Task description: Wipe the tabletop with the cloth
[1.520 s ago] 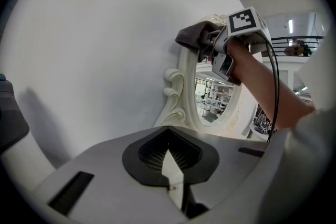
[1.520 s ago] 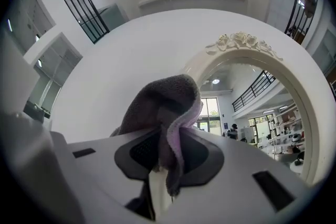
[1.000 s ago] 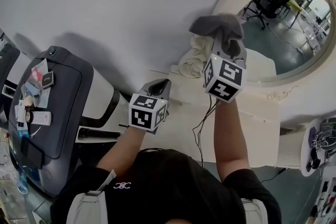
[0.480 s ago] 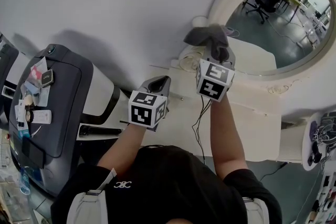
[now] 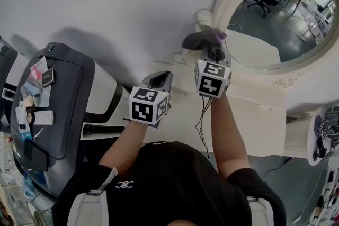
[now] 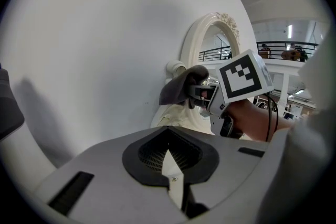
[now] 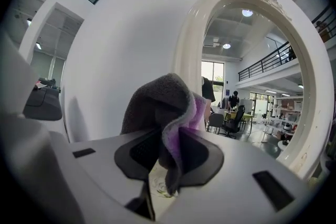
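Head view: over the last second the right hand-held gripper point(image 5: 210, 55) has carried the cloth point(image 5: 200, 41) leftward, off the mirror point(image 5: 275, 13) glass to the frame's left edge. The left hand-held gripper point(image 5: 160, 81) has barely shifted. We see the cloth raised above the cream tabletop point(image 5: 249, 124), bunched at the right jaw tips and not touching the surface.

Left gripper view: the left hand-held gripper point(image 6: 169, 152) has its jaws pressed together with nothing between them. Beyond it, the right hand-held gripper point(image 6: 209, 98) holds the cloth point(image 6: 181, 89) against the white wall point(image 6: 94, 60), beside the mirror frame.

Right gripper view: the right hand-held gripper point(image 7: 167, 165) pinches the cloth point(image 7: 157, 102). We note grey fabric with a purple fold humped over the jaws, one corner hanging down between them.
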Tool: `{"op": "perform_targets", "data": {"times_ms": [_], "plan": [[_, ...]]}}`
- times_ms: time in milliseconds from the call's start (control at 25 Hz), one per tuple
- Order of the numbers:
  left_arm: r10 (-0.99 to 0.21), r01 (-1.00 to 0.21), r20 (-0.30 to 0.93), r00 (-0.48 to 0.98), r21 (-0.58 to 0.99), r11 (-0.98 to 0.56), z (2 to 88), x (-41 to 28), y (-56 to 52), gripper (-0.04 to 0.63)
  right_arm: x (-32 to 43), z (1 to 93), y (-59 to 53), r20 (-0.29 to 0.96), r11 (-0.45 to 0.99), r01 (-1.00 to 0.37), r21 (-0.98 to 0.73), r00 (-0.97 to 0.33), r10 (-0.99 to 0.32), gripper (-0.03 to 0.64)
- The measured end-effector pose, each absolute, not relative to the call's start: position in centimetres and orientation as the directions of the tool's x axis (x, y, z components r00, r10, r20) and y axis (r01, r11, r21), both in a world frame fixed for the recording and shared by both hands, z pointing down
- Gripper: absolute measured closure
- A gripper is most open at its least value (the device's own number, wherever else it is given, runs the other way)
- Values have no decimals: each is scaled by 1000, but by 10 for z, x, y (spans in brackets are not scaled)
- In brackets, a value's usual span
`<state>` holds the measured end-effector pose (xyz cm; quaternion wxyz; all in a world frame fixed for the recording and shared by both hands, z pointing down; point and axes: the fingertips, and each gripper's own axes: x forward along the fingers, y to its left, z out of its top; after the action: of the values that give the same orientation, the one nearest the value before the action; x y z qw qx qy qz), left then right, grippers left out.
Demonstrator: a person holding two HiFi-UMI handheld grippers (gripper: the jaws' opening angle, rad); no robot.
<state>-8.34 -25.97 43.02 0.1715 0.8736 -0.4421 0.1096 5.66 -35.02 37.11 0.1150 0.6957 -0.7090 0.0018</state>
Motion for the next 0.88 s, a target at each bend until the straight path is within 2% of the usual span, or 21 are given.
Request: {"op": "perform_targets", "data": {"times_ms": [240, 760, 880], "plan": [[-725, -803, 347, 595, 208, -559, 432, -88, -261, 595, 62, 407, -353, 248, 18, -994, 110, 10, -969, 528], [-719, -808, 371, 587, 222, -545, 445, -103, -259, 594, 57, 452, -358, 327, 5, -993, 117, 34, -944, 528], [-725, -816, 376, 577, 222, -533, 447, -110, -259, 594, 42, 455, -357, 340, 41, -992, 119, 1, -941, 528]]}}
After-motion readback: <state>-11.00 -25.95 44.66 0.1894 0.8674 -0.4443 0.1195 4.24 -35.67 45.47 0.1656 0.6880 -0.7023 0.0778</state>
